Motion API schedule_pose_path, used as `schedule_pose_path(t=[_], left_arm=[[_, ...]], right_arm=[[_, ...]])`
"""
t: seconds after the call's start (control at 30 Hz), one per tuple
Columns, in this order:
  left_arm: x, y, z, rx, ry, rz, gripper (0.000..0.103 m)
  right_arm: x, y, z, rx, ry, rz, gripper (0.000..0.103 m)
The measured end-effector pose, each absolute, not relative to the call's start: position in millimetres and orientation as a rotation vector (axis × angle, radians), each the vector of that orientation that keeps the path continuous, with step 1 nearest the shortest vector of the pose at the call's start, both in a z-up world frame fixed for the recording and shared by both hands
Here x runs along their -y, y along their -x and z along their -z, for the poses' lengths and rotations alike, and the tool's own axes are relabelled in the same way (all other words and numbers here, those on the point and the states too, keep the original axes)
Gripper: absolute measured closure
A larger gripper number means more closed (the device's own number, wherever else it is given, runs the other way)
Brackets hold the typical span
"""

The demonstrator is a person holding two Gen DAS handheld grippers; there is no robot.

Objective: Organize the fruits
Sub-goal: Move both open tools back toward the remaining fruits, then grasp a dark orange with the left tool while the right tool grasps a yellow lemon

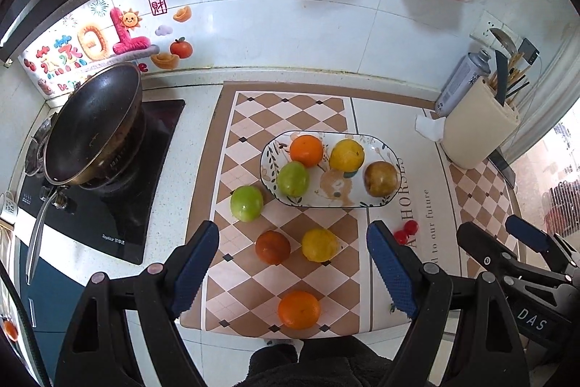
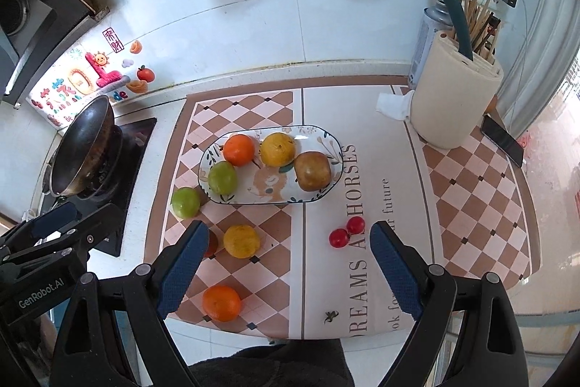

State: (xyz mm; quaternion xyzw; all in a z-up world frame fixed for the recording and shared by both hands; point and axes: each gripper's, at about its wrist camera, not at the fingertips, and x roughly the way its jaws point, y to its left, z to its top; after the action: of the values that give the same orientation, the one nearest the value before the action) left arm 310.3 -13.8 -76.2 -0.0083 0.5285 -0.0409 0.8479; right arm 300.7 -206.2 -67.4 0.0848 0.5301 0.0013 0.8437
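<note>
**Fruit half sorted, both grippers idle**

Hovering above the near edge of the checkered mat (image 1: 253,292), the left gripper (image 1: 293,263) has its jaws spread wide, nothing between them. The right gripper (image 2: 284,263) hangs beside it, likewise spread and empty.

The oval plate (image 2: 326,138) sits mid-mat and carries four fruits: an orange (image 2: 238,149), a yellow citrus (image 2: 277,149), a green fruit (image 2: 222,177) at its left end, and a brownish fruit (image 2: 312,170) at its right end.

Loose on the mat: a second green fruit (image 1: 246,203) just beside the plate's left rim; a dark reddish-orange fruit (image 1: 272,247); a yellow fruit (image 1: 319,245) right of it; a bright orange fruit (image 1: 299,309) nearest; two small red fruits (image 2: 347,231), touching, to the right.

A wok (image 1: 90,122) sits on the stove, far left. A cream utensil holder (image 2: 455,104) stands far right.
</note>
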Motion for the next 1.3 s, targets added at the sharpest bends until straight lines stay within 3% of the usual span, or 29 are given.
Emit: schedule_pose_path(t=[0.23,0.27,0.33,0.8,0.9,0.97,1.3], left_arm=[[5,-320,85,-1.109,0.003,0.023,0.020],[3,-323,90,-1.116,-0.007,0.008,0.018],[-4,-329,100,-1.135,-0.024,-0.028,0.004],[-55,-358,204,-1.372,-0.032,-0.219,0.004],[-58,-361,222,-1.430,0.016,-0.221,0.004],[-56,-364,235,-1.470,0.042,-0.217,0.004],[-22,-378,285,-1.632,0.076,-0.093,0.004]], right_arm=[[206,-315,94,-1.180,-0.239,-0.043,0.010],[205,-318,102,-1.200,-0.254,-0.058,0.010],[201,-325,120,-1.238,-0.268,-0.081,0.010],[138,-387,312,-1.579,-0.354,-0.230,0.012],[134,-393,341,-1.632,-0.389,-0.257,0.023],[134,-394,346,-1.625,-0.399,-0.276,0.039],[182,-382,330,-1.615,-0.288,-0.196,0.040]])
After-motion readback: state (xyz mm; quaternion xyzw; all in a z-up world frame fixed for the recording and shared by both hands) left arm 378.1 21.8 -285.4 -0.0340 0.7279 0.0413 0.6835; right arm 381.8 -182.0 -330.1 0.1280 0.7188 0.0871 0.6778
